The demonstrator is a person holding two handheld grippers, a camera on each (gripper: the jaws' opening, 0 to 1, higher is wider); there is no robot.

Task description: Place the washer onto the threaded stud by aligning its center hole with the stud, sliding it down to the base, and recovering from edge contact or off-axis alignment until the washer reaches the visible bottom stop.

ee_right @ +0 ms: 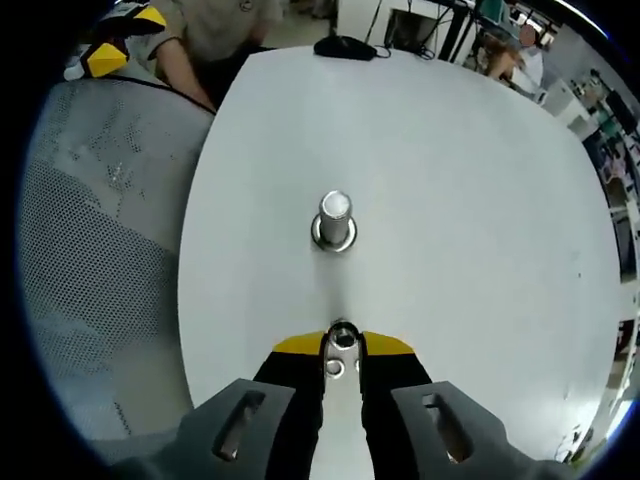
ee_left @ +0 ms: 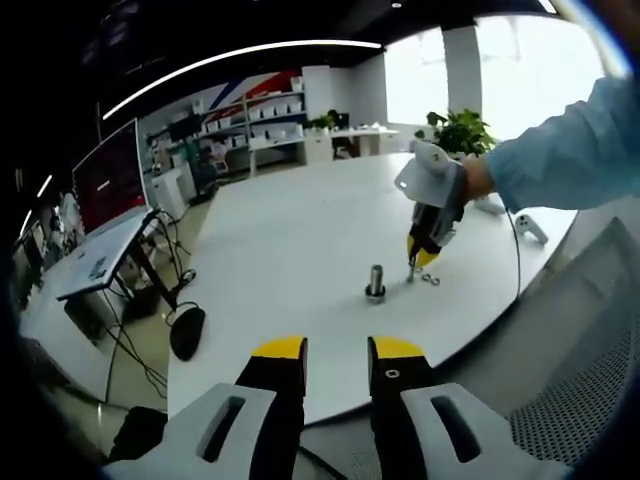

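A steel threaded stud point(ee_left: 375, 283) point(ee_right: 334, 218) stands upright on its wide base near the front of the white table point(ee_left: 290, 250) point(ee_right: 450, 200). Just short of the stud, my right gripper point(ee_right: 343, 343) is down at the tabletop, its yellow-tipped jaws shut on a small washer point(ee_right: 343, 336). A second washer point(ee_right: 335, 368) lies between the jaws, nearer the camera. In the left gripper view the right gripper point(ee_left: 413, 264) points down, with the two washers point(ee_left: 430, 279) lying by its tip, right of the stud. My left gripper point(ee_left: 338, 350) hovers off the table's near edge, open, holding nothing.
A grey mesh chair point(ee_right: 100, 250) point(ee_left: 590, 400) sits against the table edge. A white handheld device point(ee_left: 530, 228) and a potted plant point(ee_left: 460, 130) are at the table's far side. A black object point(ee_right: 345, 45) lies at the far edge, near a seated person point(ee_right: 215, 30).
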